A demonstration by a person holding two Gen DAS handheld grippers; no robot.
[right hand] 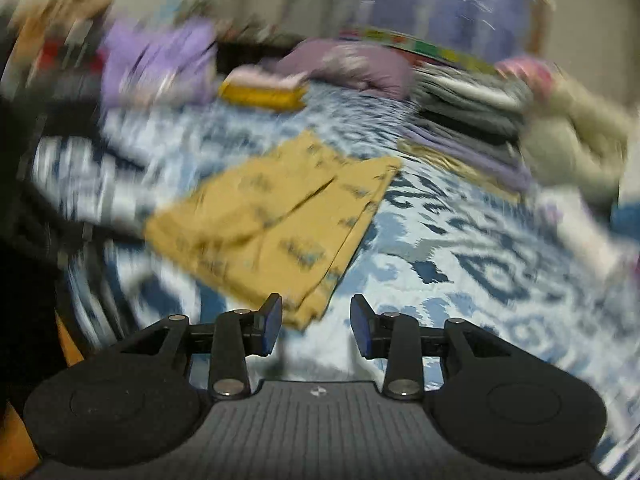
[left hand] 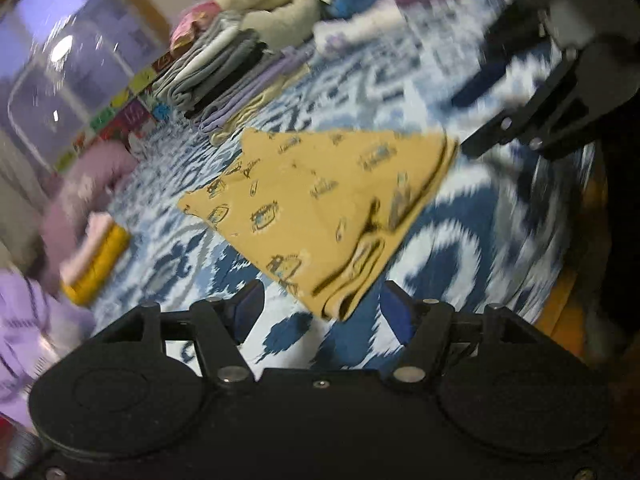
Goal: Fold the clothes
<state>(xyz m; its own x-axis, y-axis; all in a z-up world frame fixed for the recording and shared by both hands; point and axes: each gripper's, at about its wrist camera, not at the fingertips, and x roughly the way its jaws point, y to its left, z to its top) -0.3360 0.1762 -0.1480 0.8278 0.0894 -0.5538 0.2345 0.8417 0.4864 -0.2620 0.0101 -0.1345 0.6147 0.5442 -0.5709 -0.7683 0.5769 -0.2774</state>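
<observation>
Flat on patterned blue bedspread (left hand: 460, 240), folded yellow printed cloth (left hand: 320, 208); left gripper (left hand: 322, 308) and right gripper (right hand: 316, 320) jaws wide apart, empty

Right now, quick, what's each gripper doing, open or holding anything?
Left gripper: open, holding nothing; yellow printed garment lies just ahead.
Right gripper: open, holding nothing.

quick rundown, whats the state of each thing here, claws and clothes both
left claw: open, empty, near the garment's corner
right claw: open, empty, near the garment's edge
yellow printed garment: folded, lying flat on the patterned bedspread
stack of clothes: folded, piled up
yellow and pink bundle: folded, set apart
purple garment: unfolded, heaped
</observation>
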